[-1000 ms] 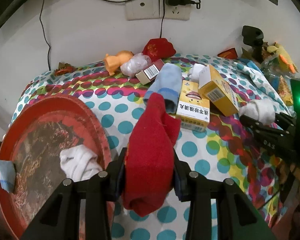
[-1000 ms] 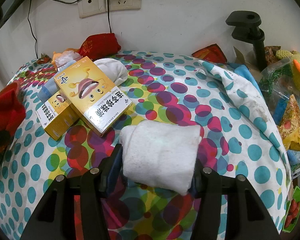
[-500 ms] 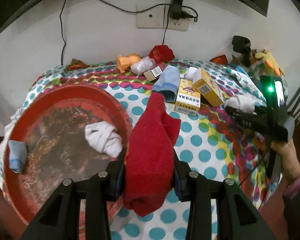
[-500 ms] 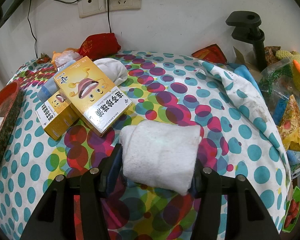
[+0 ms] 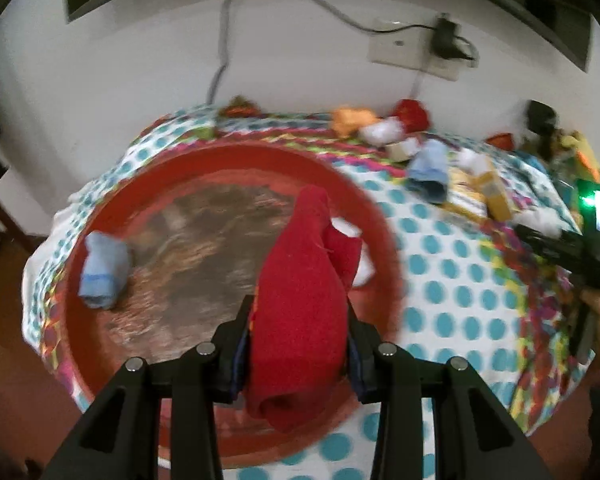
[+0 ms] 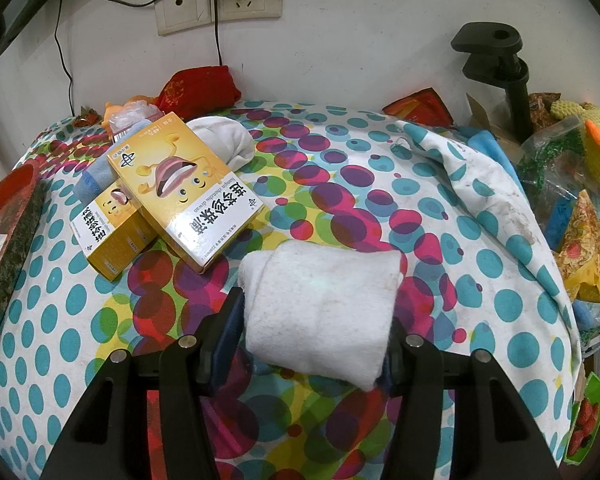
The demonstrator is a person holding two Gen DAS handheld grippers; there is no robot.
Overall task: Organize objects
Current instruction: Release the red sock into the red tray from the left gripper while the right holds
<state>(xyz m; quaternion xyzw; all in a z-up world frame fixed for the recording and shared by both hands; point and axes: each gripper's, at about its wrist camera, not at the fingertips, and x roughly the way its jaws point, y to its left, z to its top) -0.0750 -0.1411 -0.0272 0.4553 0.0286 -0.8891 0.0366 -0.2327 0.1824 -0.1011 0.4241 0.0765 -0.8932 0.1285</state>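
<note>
Red tray [image 5: 100, 216] rim encircles the tongs-held red sock [image 5: 300, 300].

Fuzzy red cloth [image 5: 300, 312]; tray [image 5: 100, 364] seemingly glossy plastic.

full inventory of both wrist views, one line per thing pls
tray: 1, red, left on the table
red sock: 1, in left gripper, over the tray
blue sock: 1, light blue, in tray
white sock: 1, in right gripper
yellow boxes: 2, overlapping, mid table
rolled white sock: 1, behind boxes
red pouch: 1, by the wall
tablecloth: 1, polka-dot
socket: 1, white, on the wall
black clamp: 1, far right
snack bags: several, right edge
left gripper: 1, black, shut on red sock
right gripper: 1, black, shut on white sock
</note>
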